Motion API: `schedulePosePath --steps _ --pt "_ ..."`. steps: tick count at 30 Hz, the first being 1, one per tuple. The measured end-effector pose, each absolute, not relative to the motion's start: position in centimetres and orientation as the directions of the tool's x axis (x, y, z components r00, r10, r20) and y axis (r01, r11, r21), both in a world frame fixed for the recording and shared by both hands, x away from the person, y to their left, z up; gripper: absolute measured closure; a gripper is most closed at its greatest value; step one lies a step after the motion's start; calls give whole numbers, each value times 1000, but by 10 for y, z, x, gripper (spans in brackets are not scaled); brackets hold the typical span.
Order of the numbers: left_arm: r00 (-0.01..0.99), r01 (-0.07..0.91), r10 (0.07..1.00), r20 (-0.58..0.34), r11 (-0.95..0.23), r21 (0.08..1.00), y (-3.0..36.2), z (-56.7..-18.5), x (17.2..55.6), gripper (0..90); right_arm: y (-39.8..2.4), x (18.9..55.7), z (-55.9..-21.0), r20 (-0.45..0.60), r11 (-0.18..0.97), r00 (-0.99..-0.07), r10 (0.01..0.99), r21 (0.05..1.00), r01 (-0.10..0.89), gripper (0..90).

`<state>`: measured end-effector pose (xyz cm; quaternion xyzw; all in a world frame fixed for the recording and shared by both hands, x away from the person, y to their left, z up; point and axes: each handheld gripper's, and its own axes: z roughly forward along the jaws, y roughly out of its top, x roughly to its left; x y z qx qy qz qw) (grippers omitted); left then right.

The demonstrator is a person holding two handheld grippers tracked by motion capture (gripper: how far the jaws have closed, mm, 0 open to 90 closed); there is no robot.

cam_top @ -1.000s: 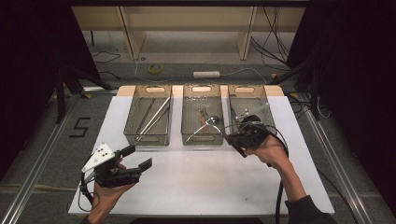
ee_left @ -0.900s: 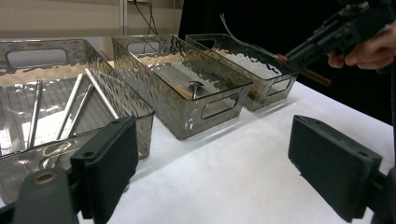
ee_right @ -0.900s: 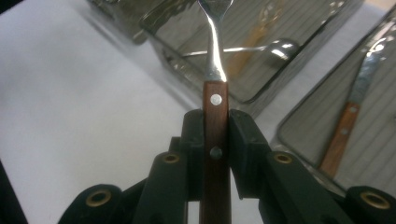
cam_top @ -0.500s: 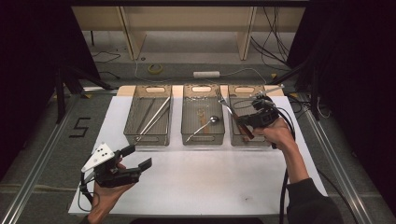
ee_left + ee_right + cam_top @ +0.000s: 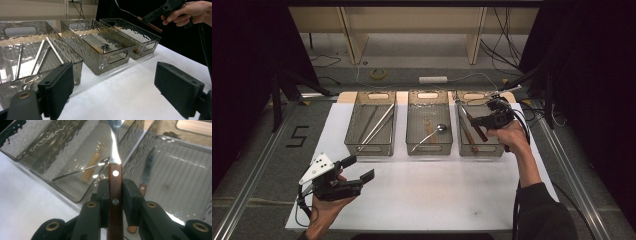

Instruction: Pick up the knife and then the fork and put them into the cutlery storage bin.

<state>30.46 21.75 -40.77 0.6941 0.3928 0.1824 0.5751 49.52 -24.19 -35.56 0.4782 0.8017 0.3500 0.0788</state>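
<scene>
My right hand-held gripper [image 5: 479,121] is clamped on a wooden-handled piece of cutlery with a steel neck and two rivets [image 5: 114,195]; in the right gripper view both black pads press flat against the sides of the brown handle, and the steel end rises out of the top of that view, so I cannot tell what kind of head it has. In the high view I hold it above the right-hand clear plastic bin [image 5: 494,149], the handle slanting over the bin's open top and touching nothing there. Inside that bin lies another brown-handled utensil [image 5: 146,173] flat on the ribbed floor. The middle clear plastic bin [image 5: 428,149] holds a steel spoon [image 5: 432,134] lying beside a pale wooden-handled piece [image 5: 90,167]. The left-hand clear plastic bin [image 5: 371,149] holds several long steel rods [image 5: 379,125] laid slantwise. All three bins stand side by side at the far edge of the white sheet covering the bench [image 5: 437,195]. My left hand-held gripper [image 5: 359,169] hovers over the near left part of the sheet, well apart from the bins, its jaws wide apart with nothing between them.
</scene>
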Motion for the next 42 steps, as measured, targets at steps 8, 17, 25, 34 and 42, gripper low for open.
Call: schedulePosePath --steps 8,17,25,34,42 --pt "625 336 755 -199 -30 941 218 -408 305 157 -249 505 -363 205 270 -485 850 622 735 776" --pt "625 336 755 -200 -29 942 218 -408 305 157 -254 516 -371 203 232 -430 879 606 761 776" --pt "625 334 755 -199 -29 942 218 -408 304 157 -254 523 -378 193 220 -402 895 594 774 776" --pt "626 334 754 -197 -31 942 217 -408 304 157 -252 529 -384 176 215 -377 909 578 788 775" --pt "625 332 755 -197 -30 943 218 -408 304 157 -248 533 -390 168 212 -360 918 560 801 775"
